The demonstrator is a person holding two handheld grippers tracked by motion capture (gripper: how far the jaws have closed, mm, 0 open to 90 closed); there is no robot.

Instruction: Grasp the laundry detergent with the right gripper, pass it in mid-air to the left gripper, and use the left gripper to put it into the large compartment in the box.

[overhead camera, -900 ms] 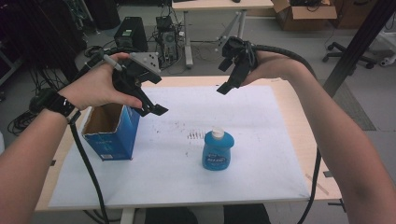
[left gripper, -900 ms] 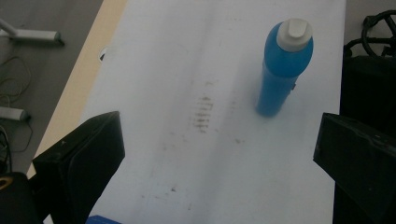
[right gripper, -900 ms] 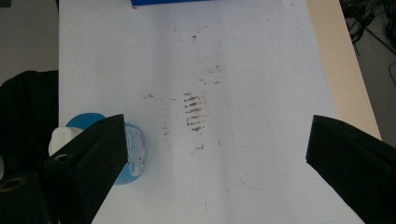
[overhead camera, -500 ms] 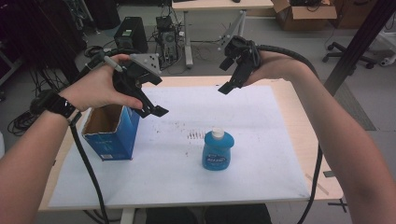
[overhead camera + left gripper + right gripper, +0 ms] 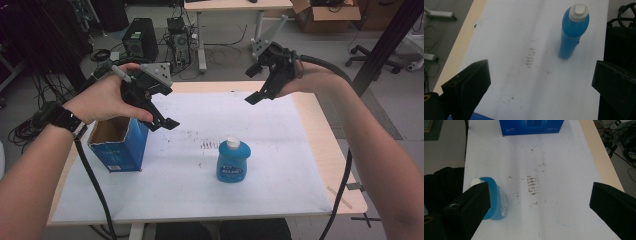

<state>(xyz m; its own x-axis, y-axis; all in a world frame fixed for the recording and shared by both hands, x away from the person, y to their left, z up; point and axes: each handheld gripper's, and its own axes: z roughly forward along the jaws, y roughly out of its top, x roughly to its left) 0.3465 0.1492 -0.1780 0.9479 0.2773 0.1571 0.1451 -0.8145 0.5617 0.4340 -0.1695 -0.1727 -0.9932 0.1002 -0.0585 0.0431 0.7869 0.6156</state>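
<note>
Blue and translucent, the bottle (image 5: 233, 161) with its white cap stands upright on the white sheet (image 5: 280, 145) that covers the table (image 5: 320, 130), a little toward the person's side of the middle and well apart from both grippers. The left gripper (image 5: 162, 120) hangs in the air above the sheet, just beside the open blue cardboard box (image 5: 120, 145) that stands at the left of the sheet; its 2 jaws are spread wide with nothing between them, and the left gripper view looks between them at the bottle (image 5: 573, 30) farther off. The right gripper (image 5: 260, 87) is held up over the far edge of the sheet, its 2 jaws also spread wide and empty; in the right gripper view the bottle (image 5: 497, 200) stands partly behind 1 jaw, and the box (image 5: 531, 127) stands at the sheet's far end. A patch of small brown marks (image 5: 206, 145) lies on the sheet between the box and the bottle.
</note>
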